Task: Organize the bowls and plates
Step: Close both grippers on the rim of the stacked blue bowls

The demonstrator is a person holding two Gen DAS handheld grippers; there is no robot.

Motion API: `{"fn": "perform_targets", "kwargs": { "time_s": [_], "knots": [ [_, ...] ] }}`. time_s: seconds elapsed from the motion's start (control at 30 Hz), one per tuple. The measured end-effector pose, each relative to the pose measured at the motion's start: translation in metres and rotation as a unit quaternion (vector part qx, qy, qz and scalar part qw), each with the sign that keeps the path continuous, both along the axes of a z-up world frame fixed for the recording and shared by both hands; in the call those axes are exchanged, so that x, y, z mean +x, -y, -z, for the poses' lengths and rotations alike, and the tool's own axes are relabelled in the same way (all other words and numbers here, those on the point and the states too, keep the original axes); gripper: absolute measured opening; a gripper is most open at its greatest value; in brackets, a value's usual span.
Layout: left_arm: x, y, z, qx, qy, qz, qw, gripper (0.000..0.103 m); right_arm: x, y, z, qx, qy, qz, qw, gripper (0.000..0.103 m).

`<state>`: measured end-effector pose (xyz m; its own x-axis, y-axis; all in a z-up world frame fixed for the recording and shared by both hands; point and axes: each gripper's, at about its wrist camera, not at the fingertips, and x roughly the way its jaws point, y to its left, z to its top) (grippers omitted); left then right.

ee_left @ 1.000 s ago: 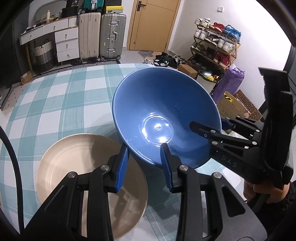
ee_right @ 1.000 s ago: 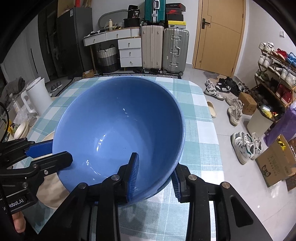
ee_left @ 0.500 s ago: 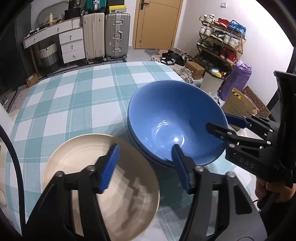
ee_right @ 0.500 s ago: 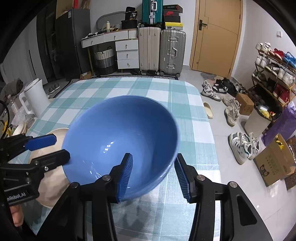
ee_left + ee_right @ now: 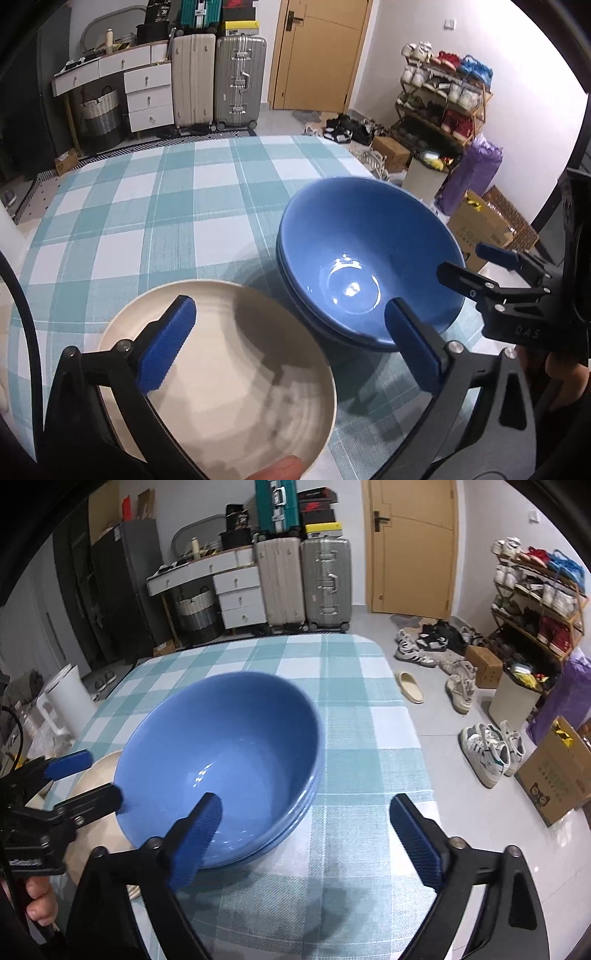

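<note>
The glossy blue ceramic bowl (image 5: 365,266) sat nested in another blue bowl on my teal-and-white checked surface (image 5: 147,214), just beside the cream round plate (image 5: 236,373), while my left tool (image 5: 291,350) and right tool (image 5: 310,834) had just been opening wide, gripping nothing.
</note>
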<state>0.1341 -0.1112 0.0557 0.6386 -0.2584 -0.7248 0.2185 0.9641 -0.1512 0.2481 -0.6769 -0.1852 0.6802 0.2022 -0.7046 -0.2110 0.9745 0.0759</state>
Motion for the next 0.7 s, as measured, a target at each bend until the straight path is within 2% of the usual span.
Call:
{"fn": "perform_targets", "kwargs": {
  "time_s": [0.17,0.3,0.5,0.7],
  "knots": [
    [0.01,-0.01,0.005,-0.014,-0.008,-0.007,0.9998,0.102,-0.005,0.008,-0.007,0.03,0.015,0.006,0.999,0.098],
    [0.022,-0.018,0.011,-0.025,-0.017,-0.019,0.9994,0.102,-0.005,0.011,-0.004,0.044,0.011,0.009,0.999,0.098],
    [0.04,-0.022,0.021,-0.009,-0.017,-0.036,0.9992,0.102,-0.003,0.009,0.009,0.062,-0.004,0.008,0.998,0.098],
    [0.053,-0.022,0.03,-0.018,-0.031,-0.041,0.9985,0.102,-0.001,0.011,0.019,0.094,-0.004,0.014,0.995,0.098]
  ]
}}
